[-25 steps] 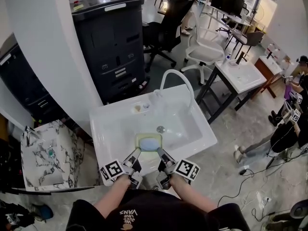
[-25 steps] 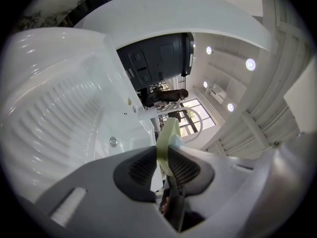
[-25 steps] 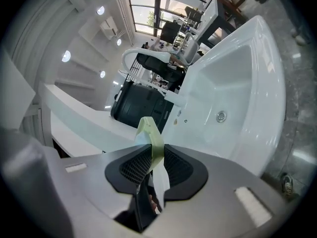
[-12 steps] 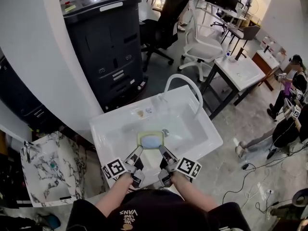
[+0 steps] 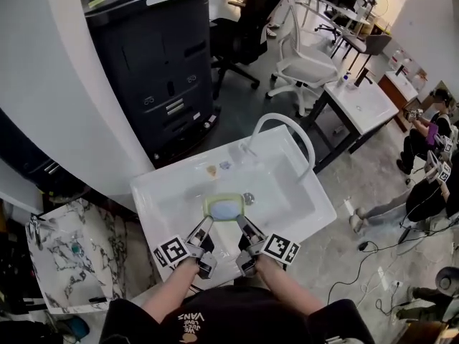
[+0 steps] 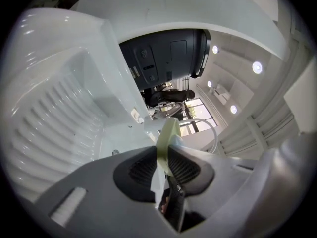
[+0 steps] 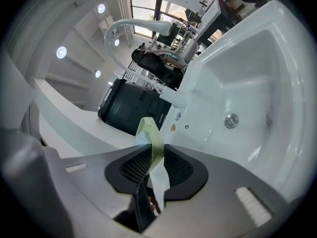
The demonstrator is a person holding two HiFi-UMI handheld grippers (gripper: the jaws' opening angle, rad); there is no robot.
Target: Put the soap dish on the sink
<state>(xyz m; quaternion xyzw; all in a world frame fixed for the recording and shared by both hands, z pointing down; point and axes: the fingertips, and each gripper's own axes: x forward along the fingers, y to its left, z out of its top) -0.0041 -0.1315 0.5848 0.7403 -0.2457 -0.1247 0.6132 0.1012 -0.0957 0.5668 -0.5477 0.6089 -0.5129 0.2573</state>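
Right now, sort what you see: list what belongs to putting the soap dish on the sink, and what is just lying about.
Job in hand:
soap dish, over the sink
left tongs and right tongs, both clamped on the dish's rim

Lying about:
dark printer
white chair
marbled slab
white table

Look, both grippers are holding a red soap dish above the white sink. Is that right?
Not quite. The soap dish is pale yellow-green, not red, as the head view shows. The rest is right: the left gripper and the right gripper each clamp an edge of it, and it hangs above the white sink.
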